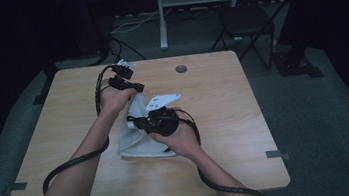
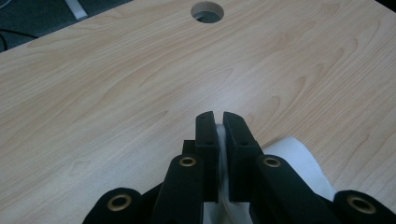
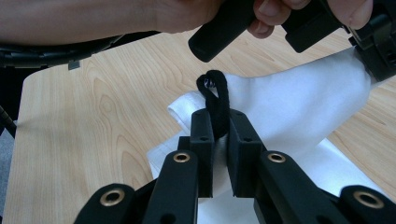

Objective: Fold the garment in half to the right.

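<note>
Pinched between the two black jaws of the left gripper [image 2: 218, 122] is a thin edge of a white cloth [image 2: 299, 161], the jaws drawn almost together with only the fabric's thickness between them. In the right gripper view, the right gripper [image 3: 218, 122] is seen clamped on a black loop [image 3: 215, 100] that rises above its jaws, with the same white cloth [image 3: 299, 105] spread just behind it. From the high view, the left gripper [image 1: 133, 89] is held at the far upper corner of the cloth [image 1: 135, 142], which is lifted there and slopes down to the table [image 1: 245, 119]. The right gripper [image 1: 138, 122] is held nearer, over the middle of the cloth, its grey plate [image 1: 162, 100] on top. The cloth's near end lies flat on the light wooden tabletop, roughly at its centre. A round hole [image 1: 181, 69] is set in the table's far side, well apart from the cloth. A cable [image 1: 72, 163] trails from each gripper toward the near edge.
</note>
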Demonstrator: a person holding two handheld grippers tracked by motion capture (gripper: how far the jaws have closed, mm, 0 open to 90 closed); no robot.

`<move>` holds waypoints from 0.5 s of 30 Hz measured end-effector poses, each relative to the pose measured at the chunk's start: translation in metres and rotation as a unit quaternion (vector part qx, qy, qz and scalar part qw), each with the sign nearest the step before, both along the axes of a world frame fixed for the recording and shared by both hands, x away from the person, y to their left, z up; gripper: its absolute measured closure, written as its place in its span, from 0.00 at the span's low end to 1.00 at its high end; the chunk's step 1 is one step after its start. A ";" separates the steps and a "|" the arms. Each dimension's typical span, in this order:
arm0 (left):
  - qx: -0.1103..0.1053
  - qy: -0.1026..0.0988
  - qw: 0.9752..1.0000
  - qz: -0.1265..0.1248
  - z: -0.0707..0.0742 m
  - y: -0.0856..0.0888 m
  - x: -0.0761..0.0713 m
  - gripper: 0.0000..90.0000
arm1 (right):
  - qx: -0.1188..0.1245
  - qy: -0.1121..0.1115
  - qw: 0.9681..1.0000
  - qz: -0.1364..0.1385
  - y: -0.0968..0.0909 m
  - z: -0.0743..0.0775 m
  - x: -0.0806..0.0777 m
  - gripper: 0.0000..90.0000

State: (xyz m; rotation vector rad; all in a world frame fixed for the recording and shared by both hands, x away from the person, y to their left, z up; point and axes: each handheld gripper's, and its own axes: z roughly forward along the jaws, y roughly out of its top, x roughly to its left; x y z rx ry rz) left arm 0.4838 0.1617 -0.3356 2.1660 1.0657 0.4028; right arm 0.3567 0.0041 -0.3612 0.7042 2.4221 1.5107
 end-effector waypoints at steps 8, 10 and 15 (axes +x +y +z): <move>0.002 0.001 1.000 -0.004 -0.003 -0.005 0.000 0.95 | 0.003 0.003 1.000 -0.002 -0.002 -0.003 -0.001 0.92; 0.001 0.002 1.000 -0.005 -0.004 -0.006 0.001 0.95 | 0.000 0.005 1.000 -0.003 -0.003 -0.003 -0.001 0.92; 0.000 0.004 1.000 -0.006 -0.007 -0.009 0.001 0.95 | 0.000 0.005 1.000 -0.003 -0.006 -0.005 -0.001 0.92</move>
